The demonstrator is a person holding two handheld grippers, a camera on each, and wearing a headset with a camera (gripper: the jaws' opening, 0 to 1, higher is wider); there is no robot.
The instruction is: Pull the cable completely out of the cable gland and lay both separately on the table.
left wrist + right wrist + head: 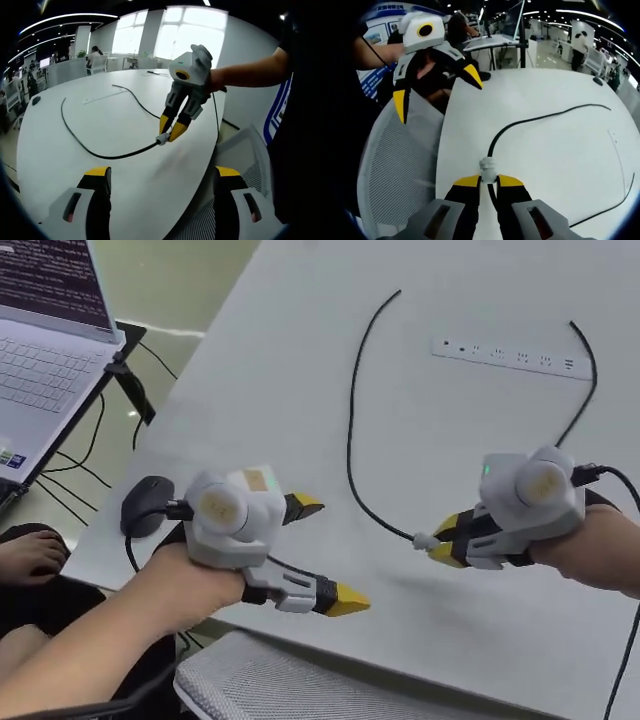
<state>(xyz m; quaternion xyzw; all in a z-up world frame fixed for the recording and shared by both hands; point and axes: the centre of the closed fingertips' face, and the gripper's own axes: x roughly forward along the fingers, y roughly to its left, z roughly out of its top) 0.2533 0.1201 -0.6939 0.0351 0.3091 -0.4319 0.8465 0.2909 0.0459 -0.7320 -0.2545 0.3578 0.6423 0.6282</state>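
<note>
The right tongs (438,541) pinch the cable (350,440) just behind the gland (424,540), low over the surface (290,360), so the left tongs (335,552), wide open and empty at its 9 o'clock, can likely grab that gland.

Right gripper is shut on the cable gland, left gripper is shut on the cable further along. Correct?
Not quite. The left gripper is open and holds nothing, apart from the cable; the head view shows its jaws spread wide. The right gripper is shut on the cable gland, as you said.
</note>
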